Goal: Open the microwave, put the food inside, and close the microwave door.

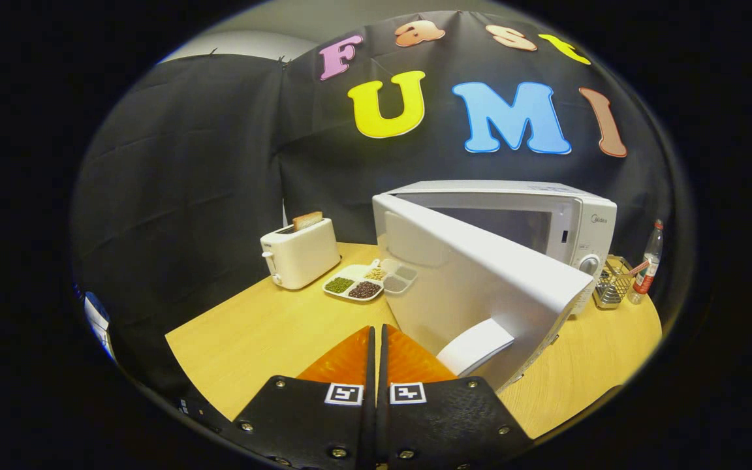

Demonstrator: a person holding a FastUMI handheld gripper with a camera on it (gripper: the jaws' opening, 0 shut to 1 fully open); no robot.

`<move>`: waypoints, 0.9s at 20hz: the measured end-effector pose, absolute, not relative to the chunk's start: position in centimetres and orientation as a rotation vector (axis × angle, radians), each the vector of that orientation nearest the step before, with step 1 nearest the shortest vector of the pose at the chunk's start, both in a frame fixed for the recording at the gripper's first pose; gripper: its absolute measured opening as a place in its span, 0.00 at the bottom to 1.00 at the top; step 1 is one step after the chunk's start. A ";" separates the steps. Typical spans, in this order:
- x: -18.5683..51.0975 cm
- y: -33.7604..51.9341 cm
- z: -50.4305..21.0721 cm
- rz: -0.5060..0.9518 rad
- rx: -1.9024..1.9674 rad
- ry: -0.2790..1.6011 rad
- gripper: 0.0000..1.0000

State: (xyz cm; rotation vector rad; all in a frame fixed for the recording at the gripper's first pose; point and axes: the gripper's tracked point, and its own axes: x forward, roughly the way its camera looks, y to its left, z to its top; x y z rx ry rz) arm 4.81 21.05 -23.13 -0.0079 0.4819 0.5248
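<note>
The microwave (565, 225) stands at the back of the bench (265, 333), its door (480, 287) swung wide toward me, so the opening looks done. The food, a divided tray (366, 281) of beans and grains, lies beyond my fingers, between the toaster (301, 251) and the door. Next I'd part the fingers, go forward left of the door and take the tray's rim level. My tool (376, 339) hangs low over the bench, pointing ahead, fingers pressed together on nothing

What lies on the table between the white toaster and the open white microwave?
In the gripper view, a white divided tray of beans sits between the toaster and the microwave. The shut gripper holds nothing.
</note>
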 end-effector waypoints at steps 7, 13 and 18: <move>8.3 17.9 -23.8 0.457 -0.001 0.490 0.01; 12.1 15.1 -23.9 0.379 0.018 0.480 0.01; 15.6 13.1 -23.7 0.319 0.043 0.465 0.01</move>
